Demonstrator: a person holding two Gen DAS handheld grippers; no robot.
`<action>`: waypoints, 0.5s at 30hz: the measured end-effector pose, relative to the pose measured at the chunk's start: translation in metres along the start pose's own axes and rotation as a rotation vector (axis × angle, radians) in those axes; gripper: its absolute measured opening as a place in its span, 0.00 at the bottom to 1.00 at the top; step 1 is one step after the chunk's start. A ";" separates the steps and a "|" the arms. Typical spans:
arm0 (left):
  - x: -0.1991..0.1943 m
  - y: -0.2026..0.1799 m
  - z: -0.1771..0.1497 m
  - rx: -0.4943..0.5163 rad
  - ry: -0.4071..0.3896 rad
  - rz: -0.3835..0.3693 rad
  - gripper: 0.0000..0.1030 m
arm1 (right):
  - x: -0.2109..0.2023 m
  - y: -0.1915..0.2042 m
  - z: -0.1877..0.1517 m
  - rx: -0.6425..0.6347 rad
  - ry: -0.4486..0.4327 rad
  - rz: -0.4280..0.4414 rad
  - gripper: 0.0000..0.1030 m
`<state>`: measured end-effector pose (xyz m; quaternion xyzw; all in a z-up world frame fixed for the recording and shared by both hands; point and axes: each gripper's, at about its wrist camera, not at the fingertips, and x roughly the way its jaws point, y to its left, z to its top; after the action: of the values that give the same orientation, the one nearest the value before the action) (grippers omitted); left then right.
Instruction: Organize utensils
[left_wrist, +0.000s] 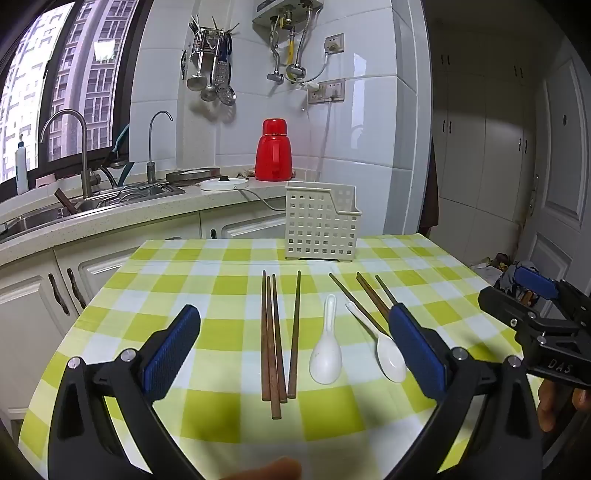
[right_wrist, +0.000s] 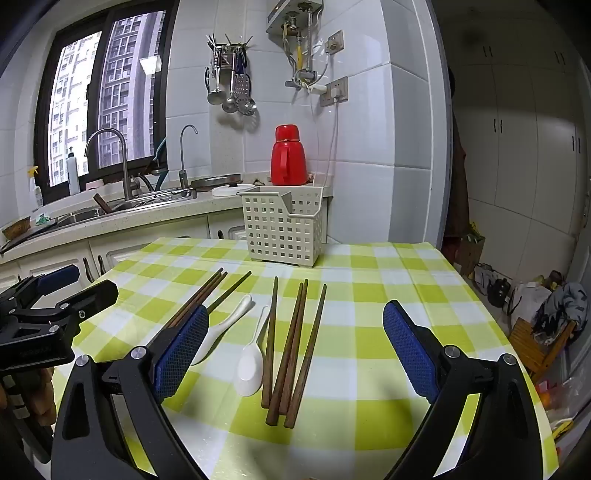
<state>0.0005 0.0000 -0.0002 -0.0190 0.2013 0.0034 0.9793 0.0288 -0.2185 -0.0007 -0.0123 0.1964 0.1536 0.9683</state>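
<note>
Chopsticks (left_wrist: 275, 341) and spoons (left_wrist: 327, 345) lie loose on tabletop (left_wrist: 221, 266), in front of basket (left_wrist: 321, 225), w/ nothing stowed. Left hand-held gripper (left_wrist: 295, 350) and right hand-held gripper (right_wrist: 295, 350): jaws wide, empty. Step: pre-grasp. Next, probably: descend, pinch one utensil, transfer to basket.

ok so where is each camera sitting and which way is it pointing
Left wrist: sits on the left gripper, above the table's near left, facing the basket and wall; shows its own open fingers, and the right gripper at the right edge.
Right wrist: sits on the right gripper, further right, facing the same way; shows its own open fingers, and the left gripper at the left edge.
Shared: chopsticks, two spoons, basket, red flask, sink.
</note>
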 end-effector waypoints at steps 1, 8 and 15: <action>0.000 0.000 0.000 -0.001 -0.001 0.000 0.96 | 0.000 0.000 0.000 0.003 0.000 0.001 0.86; -0.002 0.001 0.001 -0.003 -0.001 0.001 0.96 | -0.001 0.000 0.001 -0.006 -0.005 -0.005 0.86; -0.003 0.002 0.002 0.000 -0.008 -0.004 0.96 | -0.002 0.001 0.003 -0.011 -0.008 -0.006 0.86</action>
<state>-0.0020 0.0020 0.0026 -0.0195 0.1976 0.0018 0.9801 0.0282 -0.2179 0.0029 -0.0178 0.1914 0.1520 0.9695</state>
